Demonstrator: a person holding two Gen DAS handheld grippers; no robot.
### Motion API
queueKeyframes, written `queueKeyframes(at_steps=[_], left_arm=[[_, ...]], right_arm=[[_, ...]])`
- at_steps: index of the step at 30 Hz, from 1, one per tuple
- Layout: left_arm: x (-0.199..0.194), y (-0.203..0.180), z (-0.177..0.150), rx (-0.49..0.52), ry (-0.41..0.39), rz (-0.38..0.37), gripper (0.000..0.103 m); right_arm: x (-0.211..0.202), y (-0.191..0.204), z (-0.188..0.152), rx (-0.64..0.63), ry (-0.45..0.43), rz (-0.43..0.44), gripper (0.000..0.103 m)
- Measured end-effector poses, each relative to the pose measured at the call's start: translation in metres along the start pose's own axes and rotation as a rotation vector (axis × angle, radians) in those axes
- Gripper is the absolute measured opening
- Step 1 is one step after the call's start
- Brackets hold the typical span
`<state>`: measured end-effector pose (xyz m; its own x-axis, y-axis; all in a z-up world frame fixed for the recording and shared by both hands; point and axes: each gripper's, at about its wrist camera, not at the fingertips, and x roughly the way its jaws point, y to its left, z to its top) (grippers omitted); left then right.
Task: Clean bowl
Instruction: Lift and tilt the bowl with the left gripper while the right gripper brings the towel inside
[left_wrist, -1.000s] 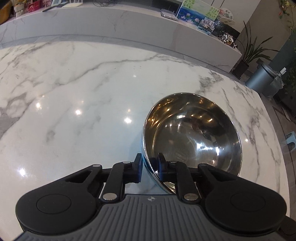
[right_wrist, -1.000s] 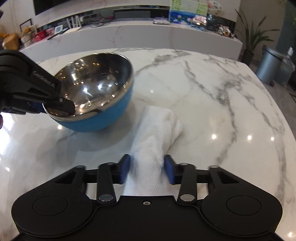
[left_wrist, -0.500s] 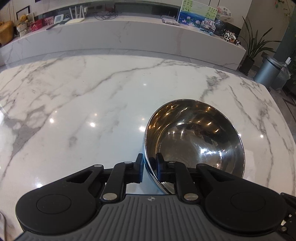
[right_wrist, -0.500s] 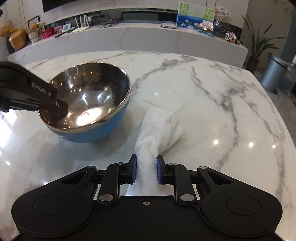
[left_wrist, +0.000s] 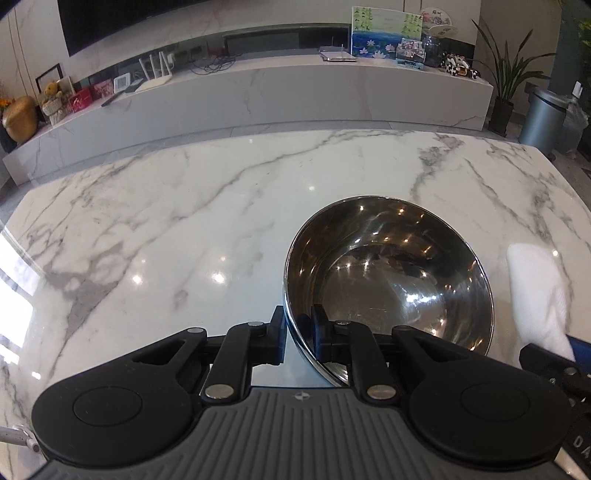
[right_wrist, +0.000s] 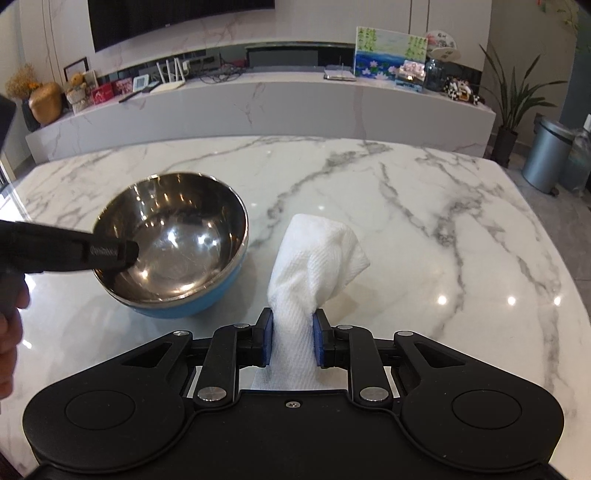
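- The bowl (right_wrist: 173, 243) sits on the marble table (right_wrist: 424, 229), toward its left side, steel inside and blue outside (no dirt that I can see).
- The left gripper (left_wrist: 298, 334) pinches the bowl's near rim, likely to steady it.
- The right gripper (right_wrist: 291, 341) squeezes a white paper towel (right_wrist: 317, 254), just right of the bowl, ready for wiping.
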<state>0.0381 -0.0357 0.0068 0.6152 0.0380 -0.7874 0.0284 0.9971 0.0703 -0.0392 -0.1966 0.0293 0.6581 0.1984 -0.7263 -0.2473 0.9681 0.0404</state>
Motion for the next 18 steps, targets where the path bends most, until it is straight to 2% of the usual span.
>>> queueKeyframes(at_steps=[4,12,18], left_arm=[[-0.001,-0.004,-0.001,0.021,-0.007,0.016,0.013],[-0.008,-0.022,-0.007,0.124,-0.074,0.067,0.013],[-0.006,-0.015,-0.008,0.110,-0.058,0.039,0.013]], right_arm=[[-0.008,0.001,0.000,-0.003,-0.020,0.028,0.019],[-0.021,0.013,0.008,-0.021,-0.096,0.146,0.019],[-0.008,0.021,0.007,-0.032,-0.051,0.203,0.019]])
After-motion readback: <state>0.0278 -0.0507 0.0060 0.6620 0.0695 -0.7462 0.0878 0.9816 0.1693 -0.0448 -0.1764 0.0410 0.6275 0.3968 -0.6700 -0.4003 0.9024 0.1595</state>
